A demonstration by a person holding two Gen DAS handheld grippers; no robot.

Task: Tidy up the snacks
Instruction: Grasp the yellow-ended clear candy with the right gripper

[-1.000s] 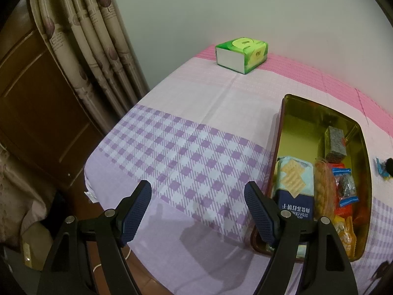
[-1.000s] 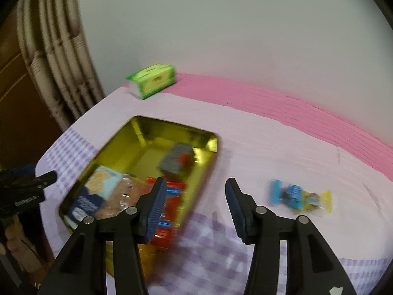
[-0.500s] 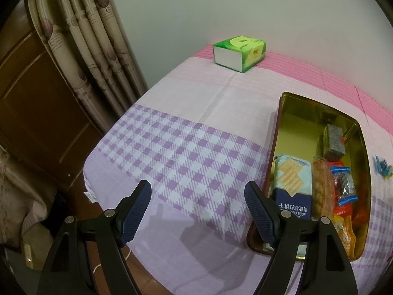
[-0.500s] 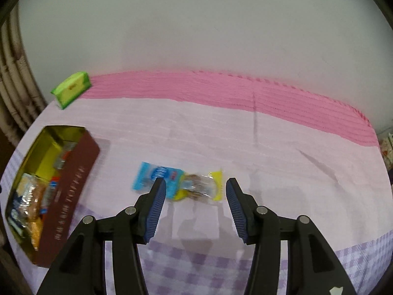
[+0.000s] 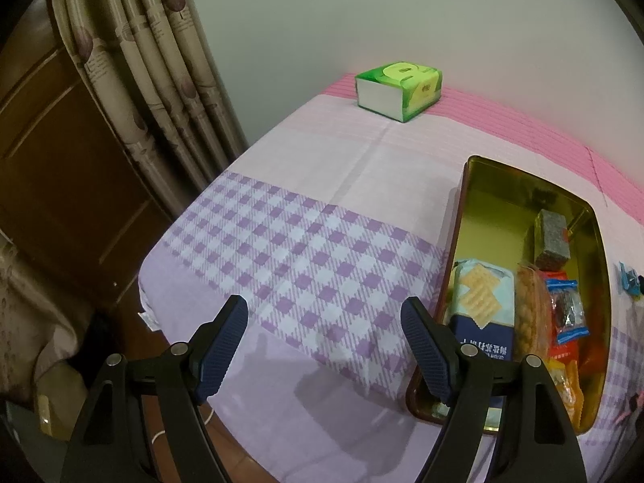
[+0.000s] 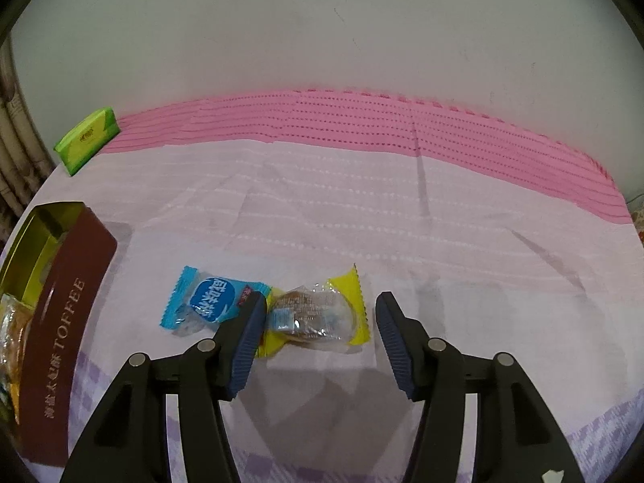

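A: Right gripper (image 6: 320, 324) status?
B: Angled down over the desk (image 6: 362, 217). Jaws opening, with the yellow-ended snack packet (image 6: 318, 316) between them. Pads aren't pressing on it; the packet lies flat on the cloth.
A: Anything beside it?
B: Blue snack packet (image 6: 211, 300), touching the yellow one's left end, partly behind the left finger (image 6: 245, 338).
A: Tin?
B: Toffee tin (image 6: 60, 322) at the left edge of the right view, well apart from both packets. In the left view the same tin (image 5: 457, 249) holds a cracker pack (image 5: 481, 302), a grey block (image 5: 551, 237) and several small wrappers.
A: Left gripper (image 5: 324, 346)?
B: Spread wide, nothing between the jaws. Over the purple checked cloth, right finger (image 5: 426, 350) just beside the tin's near corner.
A: Other items?
B: Green tissue box (image 5: 398, 88) at the far edge by the wall, curtain (image 5: 141, 60) to the left.
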